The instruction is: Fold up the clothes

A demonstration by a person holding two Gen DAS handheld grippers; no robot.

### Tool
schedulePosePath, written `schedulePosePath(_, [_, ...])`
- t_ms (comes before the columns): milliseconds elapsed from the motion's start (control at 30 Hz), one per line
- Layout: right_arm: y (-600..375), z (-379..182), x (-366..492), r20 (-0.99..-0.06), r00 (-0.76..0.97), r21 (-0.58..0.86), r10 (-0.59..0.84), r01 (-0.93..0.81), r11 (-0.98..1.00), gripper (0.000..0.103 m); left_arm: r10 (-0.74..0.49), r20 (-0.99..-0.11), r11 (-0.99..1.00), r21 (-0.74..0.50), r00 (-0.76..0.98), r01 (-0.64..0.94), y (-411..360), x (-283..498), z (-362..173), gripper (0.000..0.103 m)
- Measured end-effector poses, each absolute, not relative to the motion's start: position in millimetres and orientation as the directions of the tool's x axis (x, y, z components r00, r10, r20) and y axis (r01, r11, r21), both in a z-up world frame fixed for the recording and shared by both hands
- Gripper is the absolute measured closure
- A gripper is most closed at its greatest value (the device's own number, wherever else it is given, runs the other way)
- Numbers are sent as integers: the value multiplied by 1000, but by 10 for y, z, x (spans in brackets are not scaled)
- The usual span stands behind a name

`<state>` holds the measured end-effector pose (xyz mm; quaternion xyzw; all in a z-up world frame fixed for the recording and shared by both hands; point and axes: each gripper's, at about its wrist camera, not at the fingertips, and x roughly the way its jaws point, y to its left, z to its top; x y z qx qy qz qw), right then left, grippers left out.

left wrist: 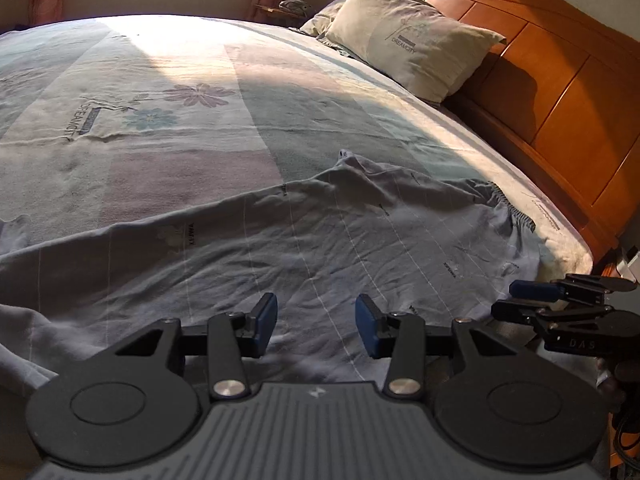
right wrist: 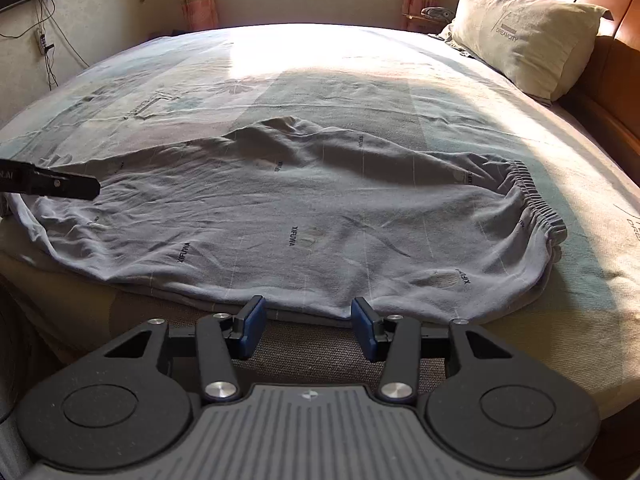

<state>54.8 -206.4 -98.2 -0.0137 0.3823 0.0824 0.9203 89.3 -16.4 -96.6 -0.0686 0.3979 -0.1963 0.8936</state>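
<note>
**Q:** Trousers, where?

**R:** Grey elastic-waist trousers (right wrist: 304, 216) lie along the near edge of the bed (right wrist: 520, 128), waistband toward the pillow (right wrist: 524, 28), one leg over the other.

**Q:** Grippers?

**R:** Left gripper (left wrist: 316, 328) and right gripper (right wrist: 306, 326) both spread, pinching nothing.

**Q:** Risks?

**R:** Overhanging cloth could slide off; a shallow pinch might catch one layer. No containers visible.

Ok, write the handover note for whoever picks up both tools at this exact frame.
Left tool: open, empty, above the near part of the grey trousers.
Right tool: open, empty, at the trousers' near hem by the bed edge.
Trousers lie spread flat but wrinkled across the bedsheet, elastic waistband toward the pillow.
Done: laid out. No fold visible yet.
Left: grasp and fold.
</note>
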Motion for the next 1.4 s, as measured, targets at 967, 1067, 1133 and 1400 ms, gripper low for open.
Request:
schedulePosePath(967, [-1566,-1016,2408,-642,701,52,311,-365,929,65,-520,-575,820,-543,631,181,262,1561,-1172,48])
schedulePosePath(1067, [-1531,-1161,2557,-638,705,73,309,-345,936,63,-526,-565,812,-555,636,178,343,1588,-1129,49])
schedulePosePath(1133, [-1576,-1108,2544,-633,709,108,309,-315,943,63,-530,-558,807,-563,638,177,397,1606,-1100,48])
schedulePosePath(1400, [-1836,-1104,2094,-663,717,51,215,-244,968,57,-565,-553,794,-567,613,221,254,1899,-1023,42])
